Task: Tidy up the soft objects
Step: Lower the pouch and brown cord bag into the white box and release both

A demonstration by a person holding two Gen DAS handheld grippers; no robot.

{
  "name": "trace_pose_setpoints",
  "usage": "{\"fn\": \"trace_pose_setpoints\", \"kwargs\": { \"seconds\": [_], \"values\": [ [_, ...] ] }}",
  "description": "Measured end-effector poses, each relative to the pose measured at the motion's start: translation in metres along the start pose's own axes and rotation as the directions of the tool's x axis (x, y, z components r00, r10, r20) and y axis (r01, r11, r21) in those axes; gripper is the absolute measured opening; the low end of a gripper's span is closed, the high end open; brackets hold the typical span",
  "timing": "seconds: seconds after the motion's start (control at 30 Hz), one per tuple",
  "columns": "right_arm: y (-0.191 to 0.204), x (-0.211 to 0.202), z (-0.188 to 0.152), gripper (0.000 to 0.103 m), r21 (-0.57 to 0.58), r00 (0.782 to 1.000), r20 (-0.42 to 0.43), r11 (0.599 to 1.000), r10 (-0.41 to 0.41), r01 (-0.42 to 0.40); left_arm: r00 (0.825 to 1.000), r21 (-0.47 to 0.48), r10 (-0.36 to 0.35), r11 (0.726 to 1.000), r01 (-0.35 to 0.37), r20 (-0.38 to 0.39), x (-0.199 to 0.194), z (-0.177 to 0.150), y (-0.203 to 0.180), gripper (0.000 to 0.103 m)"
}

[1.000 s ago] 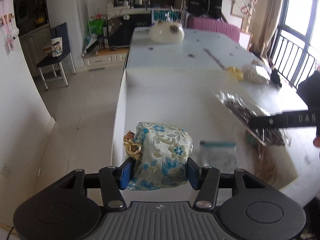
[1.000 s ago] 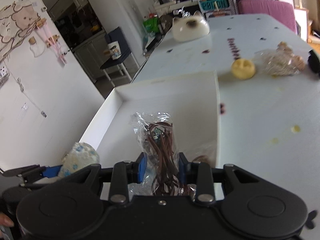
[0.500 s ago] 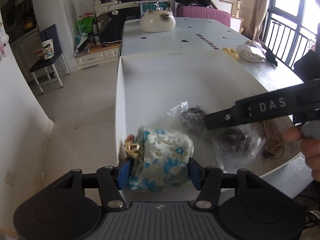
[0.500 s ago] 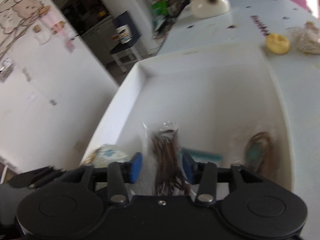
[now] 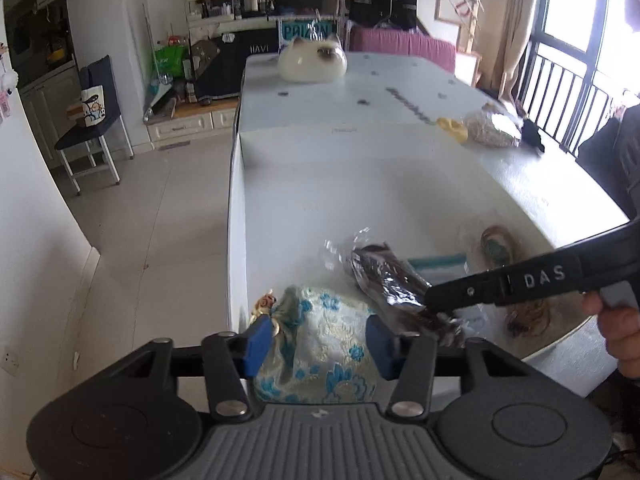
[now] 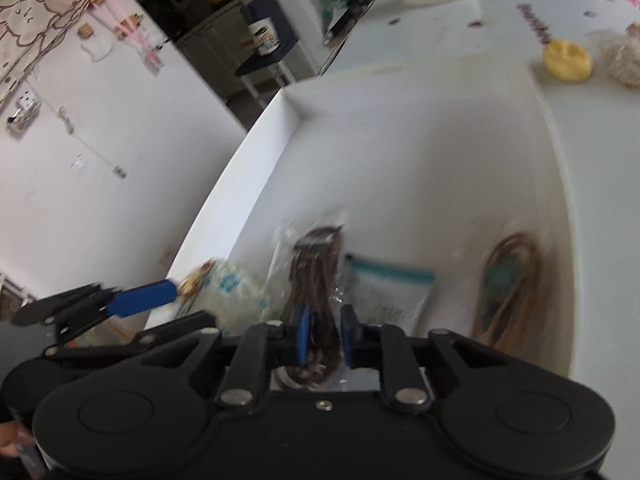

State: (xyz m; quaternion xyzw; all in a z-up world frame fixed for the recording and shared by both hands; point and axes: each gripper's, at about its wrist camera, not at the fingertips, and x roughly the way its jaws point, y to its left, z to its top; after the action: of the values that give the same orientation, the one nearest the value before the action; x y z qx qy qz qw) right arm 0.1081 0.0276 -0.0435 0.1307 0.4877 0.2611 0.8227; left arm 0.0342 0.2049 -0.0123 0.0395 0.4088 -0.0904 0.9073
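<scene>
Two claws work at the near corner of a white tray point(image 5: 240, 216) on a white table point(image 5: 400, 92). Nearest, the left gripper point(image 5: 318, 340) has its blue pads on either side of a floral pouch point(image 5: 320, 344), cream cloth with blue flowers and a gold knot at its left; its jaws are closing, with the pads against the pouch's sides. The pouch sits at the tray's near left corner, just inside the wall.

Just to the right of that claw, the right gripper point(image 6: 323, 338) has its jaws closing too, already drawn narrow and pinching a clear bag of brown cord point(image 6: 316, 276). The bag runs forward from between the pads and its far end lies on the tray floor. In the left wrist view the same bag point(image 5: 384, 276) shows under the right claw's black finger, touching or nearly touching the pouch's right side. A hand point(image 5: 620, 328) grips the right tool at the frame's edge.

Just beyond the right claw's right pad lies a flat zip bag with a teal strip point(image 6: 390, 288). Farther to the right, against the tray's right wall, is a coil of tan cord with a green piece in it point(image 6: 510, 280).

Well past the tray, on the bare table, sit a yellow round thing point(image 6: 567, 60) and a crinkly wrapped bundle point(image 5: 488, 130) beside it. At the far end stands a cream cat-faced object point(image 5: 312, 62).
</scene>
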Motion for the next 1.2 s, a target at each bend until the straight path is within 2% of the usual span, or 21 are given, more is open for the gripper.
{"fn": "trace_pose_setpoints", "kwargs": {
  "seconds": [0.03, 0.1, 0.2, 0.5, 0.57, 0.63, 0.77, 0.97, 1.03, 1.1, 1.2],
  "values": [
    [0.001, 0.002, -0.002, 0.010, 0.002, 1.000, -0.014, 1.000, 0.023, -0.023, 1.000, 0.006, 0.006, 1.000, -0.006, -0.013, 0.003, 0.000, 0.000, 0.048],
    [0.007, 0.007, -0.007, 0.010, -0.018, 0.999, -0.031, 0.999, 0.037, -0.038, 0.999, 0.013, 0.016, 1.000, -0.015, -0.035, 0.008, -0.002, -0.001, 0.047],
    [0.015, 0.005, -0.010, 0.010, -0.068, 1.000, -0.016, 0.998, 0.017, -0.018, 0.999, 0.006, 0.020, 1.000, -0.020, -0.046, 0.011, -0.002, 0.002, 0.046],
    [0.017, 0.007, -0.013, 0.010, -0.099, 1.000, -0.023, 0.995, -0.017, 0.015, 0.998, 0.017, 0.028, 0.999, -0.027, -0.064, 0.013, -0.003, -0.003, 0.046],
    [0.015, 0.005, -0.012, 0.013, -0.094, 1.000, -0.018, 0.995, -0.014, 0.012, 0.998, 0.007, 0.026, 1.000, -0.026, -0.055, 0.010, -0.002, -0.002, 0.046],
    [0.016, 0.000, -0.012, 0.022, -0.109, 1.000, 0.002, 0.994, -0.017, 0.017, 0.999, 0.000, 0.024, 1.000, -0.024, -0.047, 0.007, -0.001, -0.001, 0.047],
    [0.018, -0.011, -0.014, 0.024, -0.135, 0.999, 0.040, 0.990, -0.031, 0.036, 0.999, -0.014, 0.022, 1.000, -0.022, -0.039, 0.001, 0.000, -0.002, 0.048],
    [0.017, -0.029, -0.016, 0.032, -0.149, 0.995, 0.083, 0.986, -0.063, 0.074, 0.999, -0.035, 0.018, 0.999, -0.019, -0.030, -0.007, 0.000, -0.004, 0.061],
    [0.015, -0.036, -0.017, 0.039, -0.153, 0.992, 0.099, 0.985, -0.072, 0.086, 0.999, -0.042, 0.017, 0.999, -0.018, -0.030, -0.008, 0.000, -0.004, 0.066],
    [0.015, -0.041, -0.019, 0.045, -0.158, 0.990, 0.116, 0.982, -0.082, 0.100, 0.999, -0.049, 0.015, 0.999, -0.016, -0.031, -0.010, 0.000, -0.004, 0.076],
    [0.015, -0.048, -0.020, 0.052, -0.162, 0.986, 0.137, 0.980, -0.097, 0.119, 1.000, -0.066, 0.016, 0.998, -0.017, -0.027, -0.013, 0.000, -0.003, 0.081]
  ]
}}
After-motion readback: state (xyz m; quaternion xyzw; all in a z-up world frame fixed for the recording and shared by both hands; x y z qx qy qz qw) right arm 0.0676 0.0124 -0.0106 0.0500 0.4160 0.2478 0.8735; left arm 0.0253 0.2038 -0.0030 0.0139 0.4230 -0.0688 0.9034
